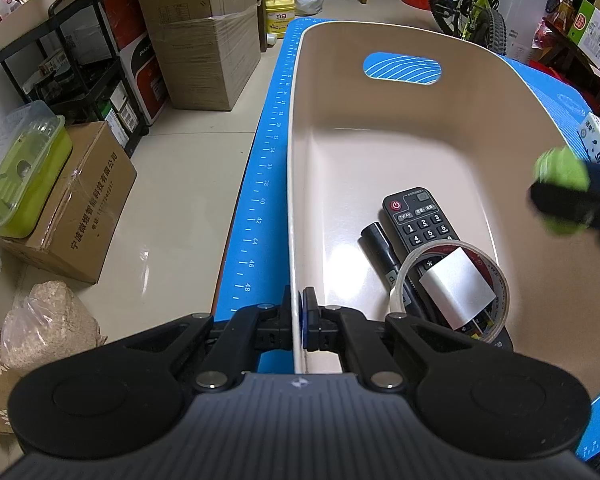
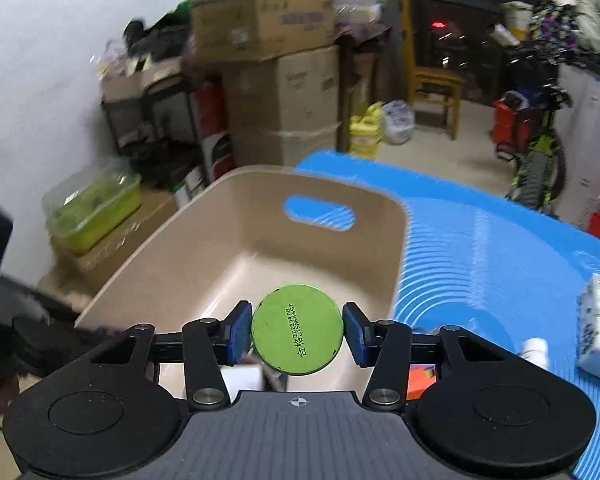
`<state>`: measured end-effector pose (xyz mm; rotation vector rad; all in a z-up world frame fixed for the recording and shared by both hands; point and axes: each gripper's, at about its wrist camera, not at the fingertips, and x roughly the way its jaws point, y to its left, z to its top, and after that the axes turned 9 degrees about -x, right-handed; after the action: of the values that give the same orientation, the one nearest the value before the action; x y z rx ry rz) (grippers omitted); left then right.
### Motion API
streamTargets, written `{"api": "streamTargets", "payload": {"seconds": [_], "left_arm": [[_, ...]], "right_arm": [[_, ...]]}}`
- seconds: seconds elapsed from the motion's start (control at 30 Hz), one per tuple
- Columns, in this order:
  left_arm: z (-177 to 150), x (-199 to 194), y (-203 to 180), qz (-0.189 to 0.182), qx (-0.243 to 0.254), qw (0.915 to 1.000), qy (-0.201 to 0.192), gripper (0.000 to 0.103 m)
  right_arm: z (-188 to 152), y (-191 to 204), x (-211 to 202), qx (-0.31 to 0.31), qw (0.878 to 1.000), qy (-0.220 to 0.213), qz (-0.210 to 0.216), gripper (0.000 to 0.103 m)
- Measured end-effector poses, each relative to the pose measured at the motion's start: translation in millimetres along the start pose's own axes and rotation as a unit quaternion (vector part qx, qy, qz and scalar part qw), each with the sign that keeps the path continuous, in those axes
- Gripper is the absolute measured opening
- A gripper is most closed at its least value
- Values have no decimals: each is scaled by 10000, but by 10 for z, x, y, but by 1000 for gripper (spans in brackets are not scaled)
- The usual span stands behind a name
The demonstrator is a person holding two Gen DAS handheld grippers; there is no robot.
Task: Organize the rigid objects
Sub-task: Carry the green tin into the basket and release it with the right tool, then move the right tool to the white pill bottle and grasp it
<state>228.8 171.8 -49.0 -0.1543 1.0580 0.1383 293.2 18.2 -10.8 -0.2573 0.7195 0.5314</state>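
The left gripper (image 1: 299,322) was clamped on the near wall of the beige bin (image 1: 296,200), which stood on the blue mat (image 1: 260,184) at its left edge. Inside, at the bin's near end, a remote (image 1: 418,222), a marker (image 1: 380,246) and a tape roll (image 1: 452,288) were piled together. The right gripper (image 2: 297,330) was closed on a green can (image 2: 297,330), held above the bin's near right corner.

Green can (image 2: 297,329); beige bin (image 2: 204,236)
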Motion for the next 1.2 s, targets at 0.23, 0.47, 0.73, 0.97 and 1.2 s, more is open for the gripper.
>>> {"api": "streamTargets", "payload": {"seconds": [0.23, 0.47, 0.73, 0.97, 1.2], "left_arm": [[2, 10, -41, 65, 43, 10000, 4, 4], [-2, 9, -50, 89, 70, 9999, -12, 5], [3, 6, -60, 105, 73, 9999, -10, 5], [-6, 5, -64, 100, 72, 9999, -14, 5], [-6, 5, -64, 102, 73, 9999, -11, 5]], "right_arm": [[-78, 337, 271, -531, 9962, 631, 277, 54], [-156, 478, 476, -721, 9899, 1177, 321, 54], [-190, 458, 391, -760, 9903, 1078, 430, 66], [-85, 185, 0, -375, 9982, 342, 315, 77], [-3, -186, -301, -16, 9993, -261, -283, 80]]}}
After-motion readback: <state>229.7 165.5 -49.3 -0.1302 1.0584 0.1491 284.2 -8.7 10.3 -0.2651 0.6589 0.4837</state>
